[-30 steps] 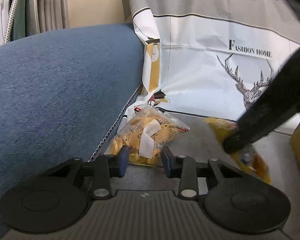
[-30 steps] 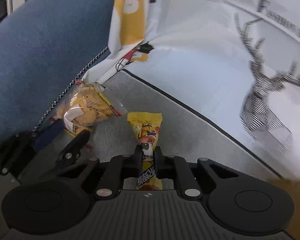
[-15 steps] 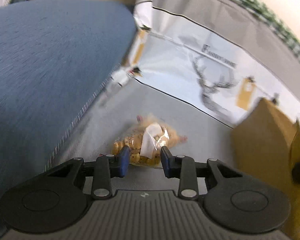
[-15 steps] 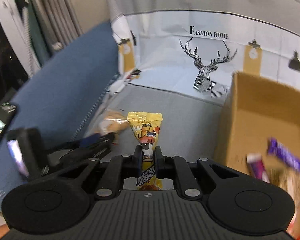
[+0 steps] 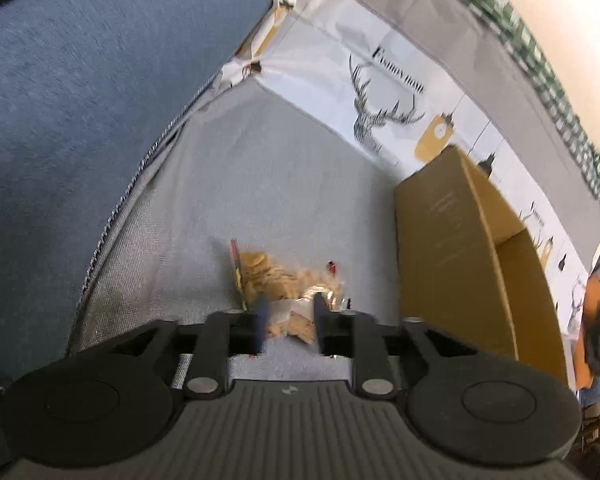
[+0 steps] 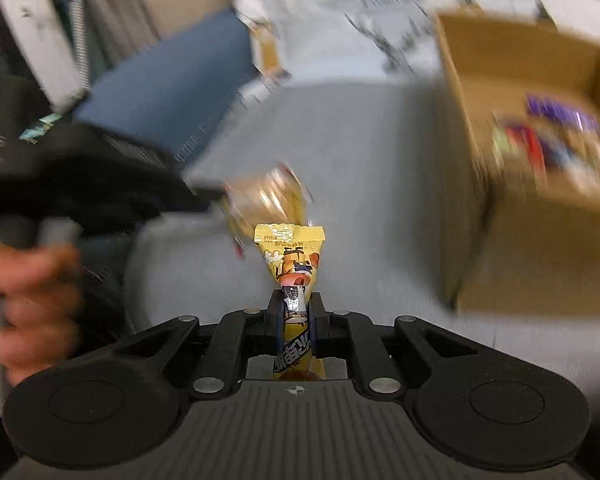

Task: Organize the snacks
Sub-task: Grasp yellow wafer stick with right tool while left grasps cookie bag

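Observation:
My left gripper [image 5: 288,322] is shut on a clear bag of yellow crackers [image 5: 284,284] and holds it above the grey sofa seat [image 5: 260,184]. The same bag shows blurred in the right wrist view [image 6: 264,200], hanging from the left gripper [image 6: 204,196]. My right gripper [image 6: 298,320] is shut on a yellow snack packet [image 6: 294,264] with a cartoon figure, held upright. An open cardboard box [image 5: 460,256] stands to the right; in the right wrist view the box [image 6: 540,216] holds several snack packs [image 6: 556,136].
A blue sofa arm [image 5: 80,92] rises on the left. A white cover with a deer print [image 5: 380,116] hangs over the backrest. A person's hand [image 6: 32,296] grips the left tool's handle. An orange and black item [image 5: 598,328] is at the far right.
Both grippers have lifted with their snacks and swung right toward the cardboard box. The cracker bag has left the sofa corner. The box has come into view.

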Available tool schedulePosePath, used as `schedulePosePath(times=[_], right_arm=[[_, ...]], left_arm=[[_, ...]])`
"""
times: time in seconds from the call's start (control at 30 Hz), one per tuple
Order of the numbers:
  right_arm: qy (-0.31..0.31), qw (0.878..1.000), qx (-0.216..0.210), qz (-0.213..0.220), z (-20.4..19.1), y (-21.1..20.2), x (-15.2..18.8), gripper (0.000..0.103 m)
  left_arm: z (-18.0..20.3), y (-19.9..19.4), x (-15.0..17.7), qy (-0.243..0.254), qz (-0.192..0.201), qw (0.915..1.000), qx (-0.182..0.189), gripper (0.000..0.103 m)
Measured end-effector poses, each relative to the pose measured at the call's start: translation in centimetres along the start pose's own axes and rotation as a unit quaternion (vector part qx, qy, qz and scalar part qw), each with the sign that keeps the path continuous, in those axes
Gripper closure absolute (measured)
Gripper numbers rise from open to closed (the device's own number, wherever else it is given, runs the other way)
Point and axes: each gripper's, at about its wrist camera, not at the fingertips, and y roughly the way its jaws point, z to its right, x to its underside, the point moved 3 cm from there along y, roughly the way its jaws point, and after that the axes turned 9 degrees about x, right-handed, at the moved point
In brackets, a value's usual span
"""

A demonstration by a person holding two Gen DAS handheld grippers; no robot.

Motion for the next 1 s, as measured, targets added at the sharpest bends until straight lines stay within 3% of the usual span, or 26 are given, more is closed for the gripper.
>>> schedulePosePath(times=[0.03, 0.1, 0.13, 0.2, 0.23, 0.47, 0.63, 0.7, 0.8, 0.87, 1.0], right_arm=[[0.003, 1.000, 0.000, -0.007, 0.1, 0.4, 0.3, 0.091], [-0.003, 1.000, 0.012, 0.001, 0.0, 0.7, 0.4, 0.091], [-0.012, 1.000, 0.019, 0.010, 0.0, 0.8, 0.3, 0.091], [-0.015, 0.999, 0.027, 0.017, 0.2, 1.2, 0.1, 0.091], [-0.013, 0.999, 0.032, 0.017, 0.3, 1.6, 0.2, 0.091], [-0.020, 0.999, 0.049, 0.008, 0.4, 3.3, 0.7, 0.085], [-0.015, 0.999, 0.047, 0.000, 1.1, 3.5, 0.8, 0.075], [-0.019, 0.999, 0.046, -0.004, 1.0, 3.4, 0.8, 0.061], [-0.038, 0.998, 0.052, -0.013, 0.7, 3.2, 1.0, 0.049], [-0.054, 0.997, 0.056, -0.019, 0.4, 3.1, 1.2, 0.044], [-0.064, 0.996, 0.060, -0.021, 0.0, 2.9, 1.4, 0.044]], left_arm=[[0.2, 0.1, 0.0, 0.004, 0.001, 1.0000, -0.002, 0.063], [0.7, 0.9, 0.1, 0.017, -0.009, 0.9998, -0.009, 0.042], [0.8, 1.3, 0.2, 0.021, -0.011, 0.9996, -0.016, 0.037], [0.9, 2.2, 0.3, 0.023, -0.014, 0.9988, -0.042, 0.018], [0.6, 2.5, 0.3, 0.016, -0.018, 0.9985, -0.050, 0.014], [-0.5, 4.6, 0.3, -0.029, -0.022, 0.9985, -0.042, 0.013], [0.3, 5.9, 0.9, 0.010, -0.017, 0.9980, -0.060, 0.013], [0.7, 6.3, 1.3, 0.029, -0.015, 0.9972, -0.067, 0.013], [1.2, 6.8, 1.6, 0.049, -0.013, 0.9961, -0.072, 0.013], [1.3, 6.9, 1.7, 0.057, -0.013, 0.9955, -0.074, 0.013], [1.6, 7.2, 1.9, 0.066, -0.013, 0.9948, -0.076, 0.013]])
